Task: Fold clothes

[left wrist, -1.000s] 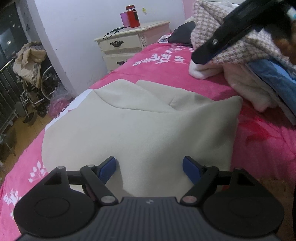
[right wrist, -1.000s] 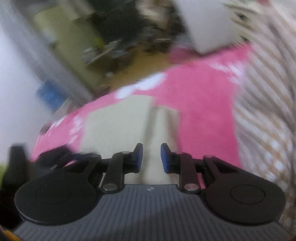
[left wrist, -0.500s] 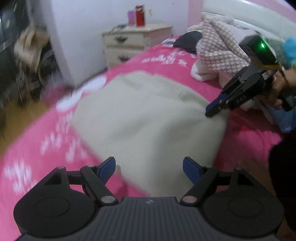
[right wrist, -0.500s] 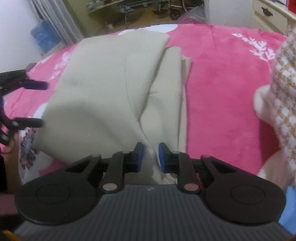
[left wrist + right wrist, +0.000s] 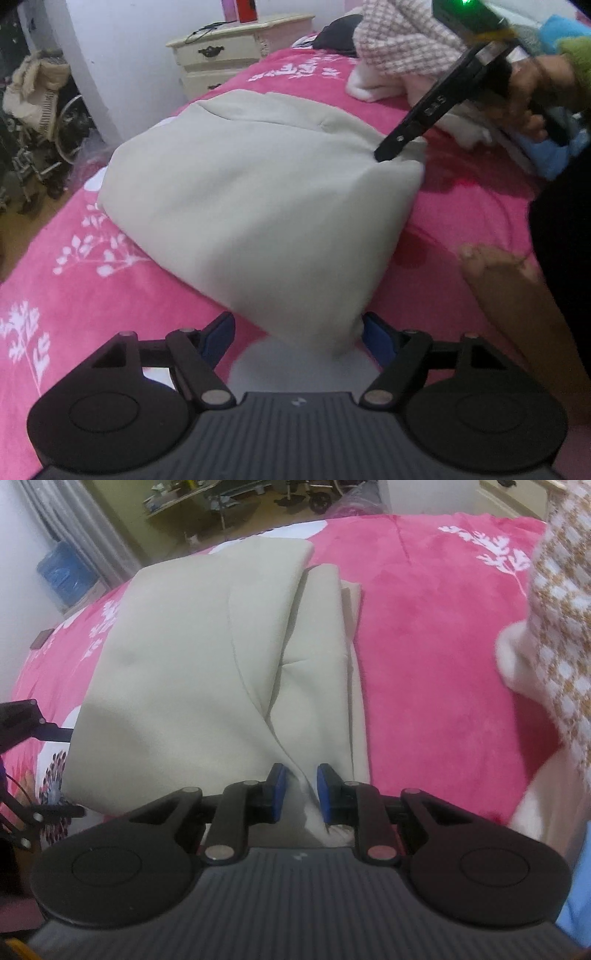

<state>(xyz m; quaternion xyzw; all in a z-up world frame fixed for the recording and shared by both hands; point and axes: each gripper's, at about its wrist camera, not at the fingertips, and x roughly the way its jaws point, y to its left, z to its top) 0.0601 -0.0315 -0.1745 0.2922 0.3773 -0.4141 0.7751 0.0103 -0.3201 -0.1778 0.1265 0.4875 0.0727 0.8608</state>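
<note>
Pink bedspread (image 5: 66, 280) carries beige garment (image 5: 251, 206), corner between unclenched, closing left claw (image 5: 297, 334); right claw (image 5: 298, 792) pinches another corner.

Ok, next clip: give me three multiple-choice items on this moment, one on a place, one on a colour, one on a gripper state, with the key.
1. Where does the beige garment lie?
A. on the pink bedspread
B. on the nightstand
C. on the floor

2. What colour are the pads on the gripper fingers?
A. red
B. blue
C. green

3. How does the left gripper stand?
A. clamped flat on the bedspread
B. shut on a checked garment
C. jaws apart, a corner of the beige garment between them

Key:
1 A, pink bedspread shows on all sides of the garment.
2 B, both wrist views show blue pads.
3 C, the left wrist view shows a wide gap between the pads, which have just been closing; the right gripper pinches a fold of the same garment.
</note>
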